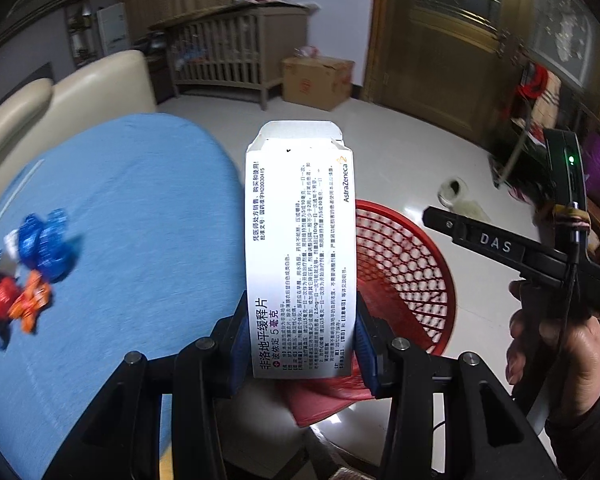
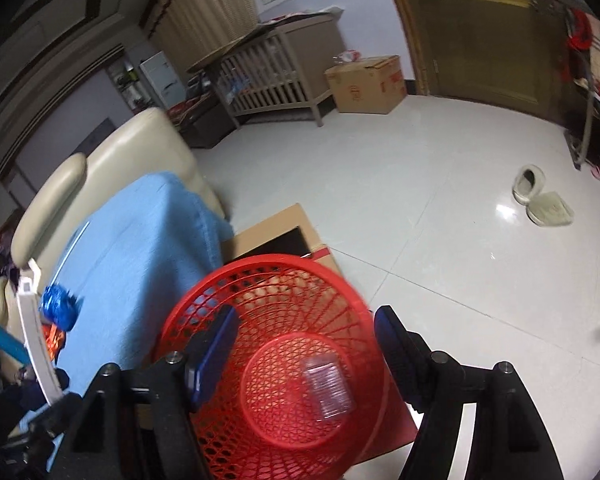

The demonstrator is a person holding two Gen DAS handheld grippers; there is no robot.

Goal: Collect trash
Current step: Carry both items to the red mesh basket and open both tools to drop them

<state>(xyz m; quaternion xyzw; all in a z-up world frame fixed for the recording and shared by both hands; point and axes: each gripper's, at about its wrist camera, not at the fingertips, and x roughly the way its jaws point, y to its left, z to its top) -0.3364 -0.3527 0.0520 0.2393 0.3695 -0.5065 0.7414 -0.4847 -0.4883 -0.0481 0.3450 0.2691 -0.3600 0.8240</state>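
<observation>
Glossy white tiled floor (image 2: pixel 440 200), a slatted grey wooden crib (image 2: pixel 272 76) against the pale wall – brown cardboard box (image 2: pixel 366 84) beside it, cream leather sofa (image 2: pixel 140 148) nearby.

"AstraZeneca" on box (image 1: pixel 300 248); "DAS", prob. tool (image 1: pixel 496 242).

Left gripper (image 1: pixel 300 344) clamps a white medicine box (image 1: pixel 300 248), jaws tight on its lower sides, box upright. Red mesh basket (image 1: pixel 404 276) just behind, on the floor. Blue-clothed counter (image 1: pixel 140 220) at left w/ crumpled wrappers (image 1: pixel 32 268). Right gripper (image 1: pixel 512 248) at far right, in a hand (image 1: pixel 556 344).
</observation>
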